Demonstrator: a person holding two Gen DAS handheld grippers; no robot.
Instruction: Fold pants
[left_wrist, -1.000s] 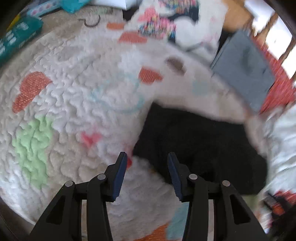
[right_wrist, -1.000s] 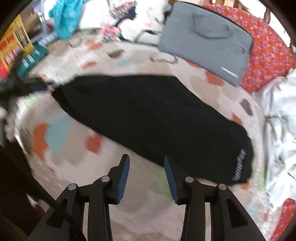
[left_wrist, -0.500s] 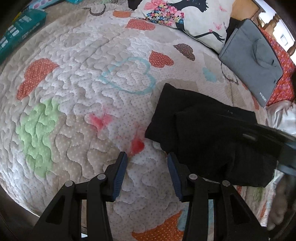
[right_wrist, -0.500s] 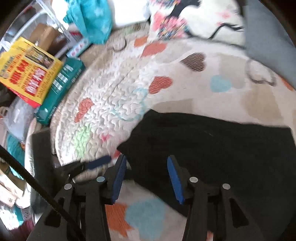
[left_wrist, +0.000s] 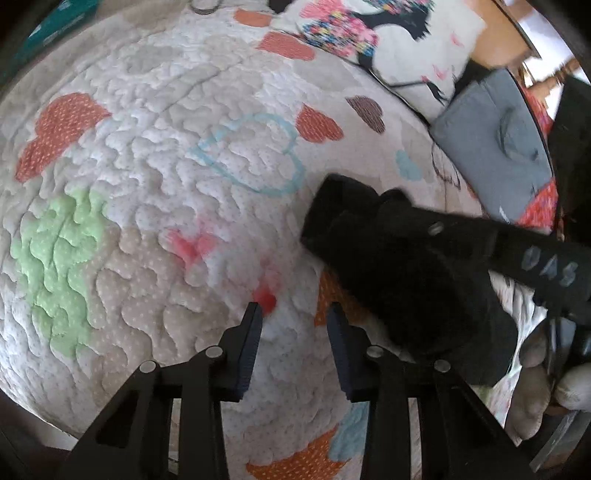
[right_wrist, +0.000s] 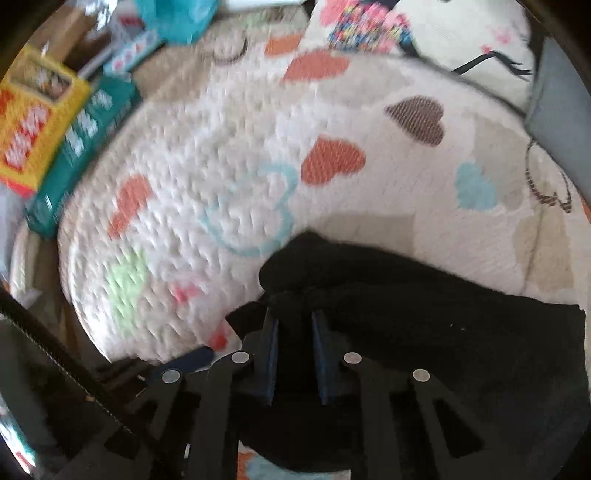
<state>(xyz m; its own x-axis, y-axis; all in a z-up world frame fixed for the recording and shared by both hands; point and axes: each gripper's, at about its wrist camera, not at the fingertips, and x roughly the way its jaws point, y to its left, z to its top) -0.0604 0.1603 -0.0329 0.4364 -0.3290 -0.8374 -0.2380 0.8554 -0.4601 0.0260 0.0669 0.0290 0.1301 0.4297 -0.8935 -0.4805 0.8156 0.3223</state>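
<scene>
black pants lie lengthwise left-to-right, end inside right gripper.

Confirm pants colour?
Solid black pants; clearest in the left wrist view, against the pale heart-print quilt.

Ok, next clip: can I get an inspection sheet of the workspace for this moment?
Surface: white quilted bedspread with coloured hearts, bumpy, covering the bed.
Job's things: black fabric pants lying bunched on the bedspread, one end pointing toward the blue outlined heart.
Clutter: grey laptop bag, floral printed pillow, yellow box, teal box, turquoise cloth.
Grippers: left hand-held gripper open, over bare quilt beside the pants; right hand-held gripper narrowed around a fold of the pants at their near end.
Cables: black ribbed cable along the right view's lower left.
Surroundings: red patterned fabric past the bag; view blurred.
</scene>
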